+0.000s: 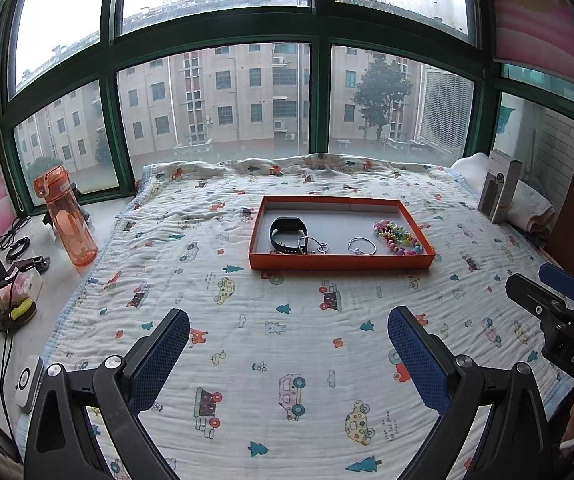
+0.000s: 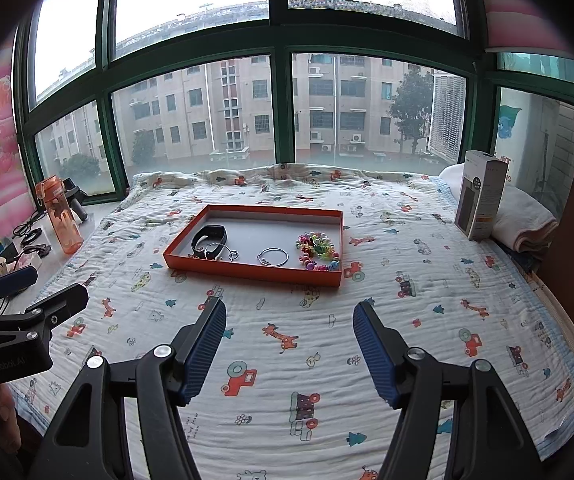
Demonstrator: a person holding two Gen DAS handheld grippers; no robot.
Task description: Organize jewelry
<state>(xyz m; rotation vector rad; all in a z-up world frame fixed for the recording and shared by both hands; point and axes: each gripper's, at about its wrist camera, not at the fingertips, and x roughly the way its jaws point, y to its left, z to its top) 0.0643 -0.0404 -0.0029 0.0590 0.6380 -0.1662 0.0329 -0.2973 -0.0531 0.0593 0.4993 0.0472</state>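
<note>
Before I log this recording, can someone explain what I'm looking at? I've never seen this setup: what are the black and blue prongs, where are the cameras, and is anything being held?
There is no robot here. A person holds a hand-held gripper in each hand, and each carries a wide-angle camera looking forward along its two fingers. One picture comes from the left gripper, the other from the right gripper; the prongs are their blue-padded fingers. Each gripper also shows at the edge of the other's picture.

Both hover over a bed with a cartoon-print blanket. On it lies an orange tray holding a black wristband, two silver bangles, one near the middle, and colourful beads. An orange bottle stands on the sill and a box at the bed's right.

Both grippers are open and hold nothing.
</note>
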